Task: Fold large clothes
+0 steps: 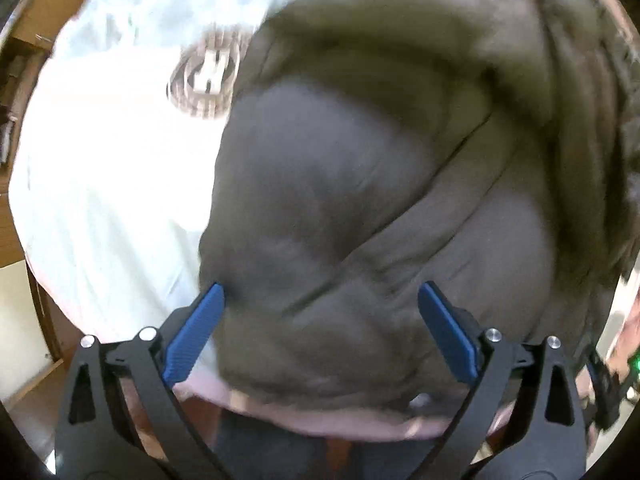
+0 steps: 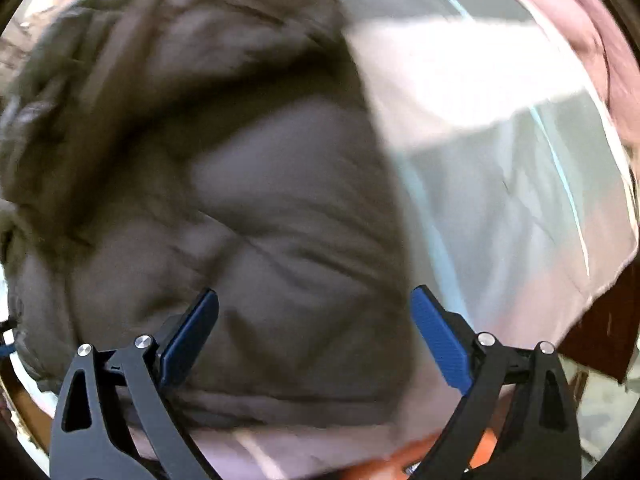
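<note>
A large dark olive-brown padded jacket point(image 1: 380, 184) lies crumpled on a white sheet point(image 1: 104, 184) and fills most of both wrist views; it also shows in the right wrist view point(image 2: 224, 184). My left gripper point(image 1: 320, 300) is open, its blue pads point(image 1: 196, 332) wide apart just above the jacket's near edge, holding nothing. My right gripper point(image 2: 314, 300) is open too, pads point(image 2: 438, 336) spread over the jacket's near right edge, empty. Both views are motion-blurred.
A round brown printed logo point(image 1: 204, 80) marks the white sheet left of the jacket. A pink cover edge point(image 1: 328, 420) runs under the jacket's near side. Wooden furniture point(image 1: 36, 20) stands at the far left. The white sheet point(image 2: 500, 160) spreads right of the jacket.
</note>
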